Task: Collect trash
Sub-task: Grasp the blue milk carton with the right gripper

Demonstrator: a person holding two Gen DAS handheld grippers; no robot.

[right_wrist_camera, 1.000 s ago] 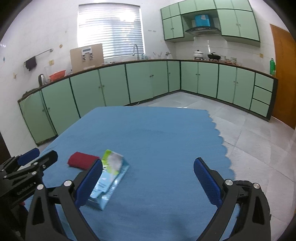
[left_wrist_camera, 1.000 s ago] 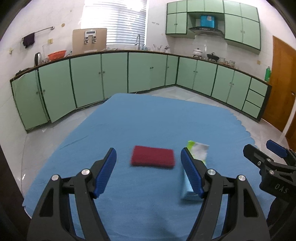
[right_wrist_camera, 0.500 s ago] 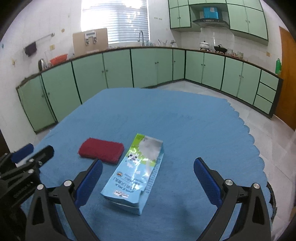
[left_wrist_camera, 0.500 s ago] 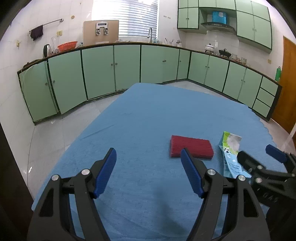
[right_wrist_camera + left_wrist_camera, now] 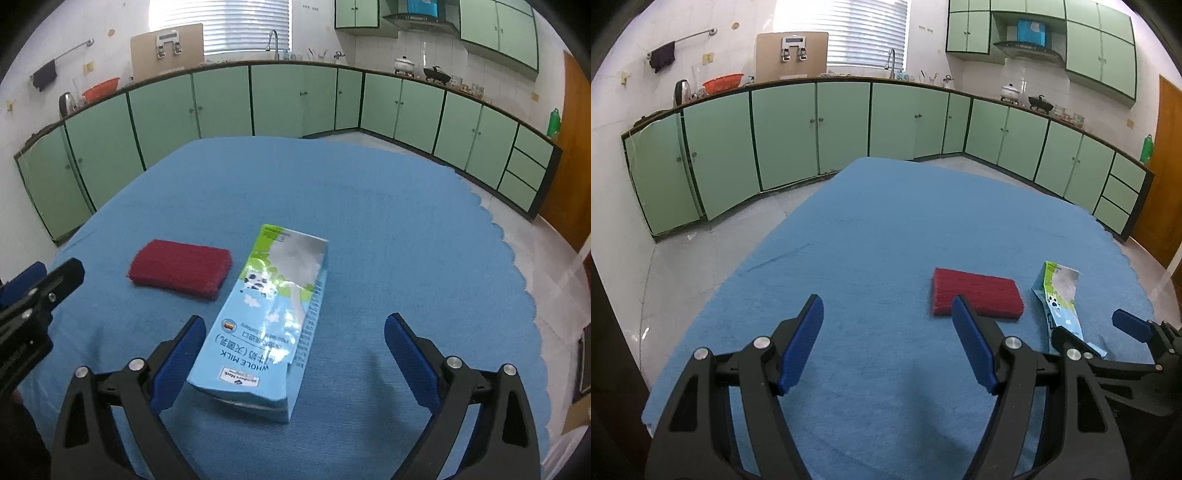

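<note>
A whole milk carton (image 5: 275,317) is seen lying flat on its side on the blue tablecloth (image 5: 388,221). Its long side runs from near to far, with the top end leaning a little to the right. The near end is placed just in front of the right gripper (image 5: 293,354), between the two blue pads but closer to the left pad. The carton is not touched by either pad. The right gripper is held wide, with nothing in it.

The left gripper (image 5: 888,343) is held wide too, and nothing is held in it. Only bare cloth is seen between its pads. A red sponge (image 5: 975,297) is found just past its right pad, and the carton is further right of that.

So the carton is nearer to the right gripper, and it is most likely to be picked up by that one, across its short width.

No bin or bag for the trash can be seen in either view.
</note>
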